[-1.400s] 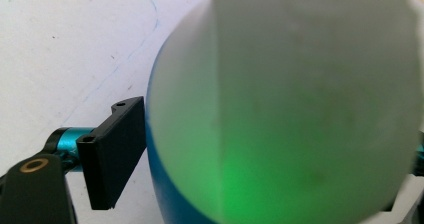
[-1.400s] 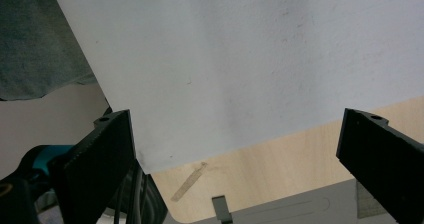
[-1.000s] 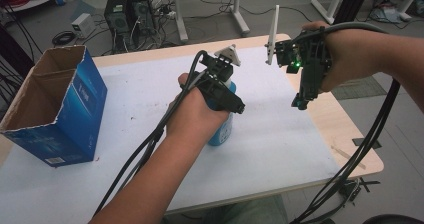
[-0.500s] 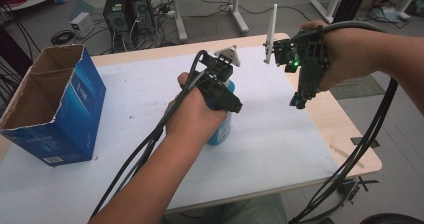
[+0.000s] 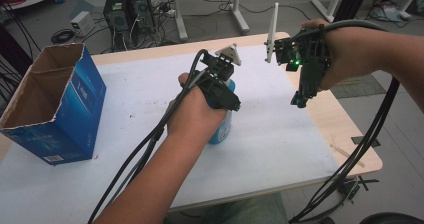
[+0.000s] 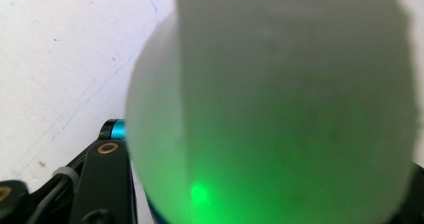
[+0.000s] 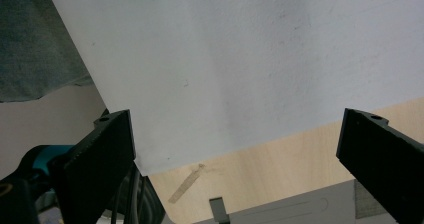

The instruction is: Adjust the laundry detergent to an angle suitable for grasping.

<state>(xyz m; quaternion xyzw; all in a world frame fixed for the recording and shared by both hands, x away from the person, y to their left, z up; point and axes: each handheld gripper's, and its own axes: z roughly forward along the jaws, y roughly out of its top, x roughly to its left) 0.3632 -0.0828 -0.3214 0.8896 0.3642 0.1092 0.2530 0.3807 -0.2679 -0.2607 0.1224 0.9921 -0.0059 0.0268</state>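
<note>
A blue bottle (image 5: 221, 129) with a frosted translucent cap (image 6: 280, 114) is standing upright on the white surface (image 5: 280, 134), near its middle, and it is being gripped by the left tongs (image 5: 227, 104) from above. The jaws of these tongs have just been closing, and in the left gripper view the cap is being pressed close against the lens between them, a green glow showing through it. The grip is being taken high on the bottle, at the cap or the neck; exactly where the pads are pressing cannot be told.

The right tongs (image 5: 300, 100) are being held in the air to the right of the bottle, well apart from it, pointing down toward the surface. In the right gripper view (image 7: 235, 154) the jaws are being kept wide, with nothing between them.

A torn-open blue cardboard box (image 5: 55, 104) is standing at the left end of the surface, well apart from the bottle, its top open.

The step in hand is judged to be the securing of the bottle. The next move is likely being prepared as a lift, perhaps toward the box; a steady vertical rise is being called for, so that the bottle is not tipped in a high grip.
</note>
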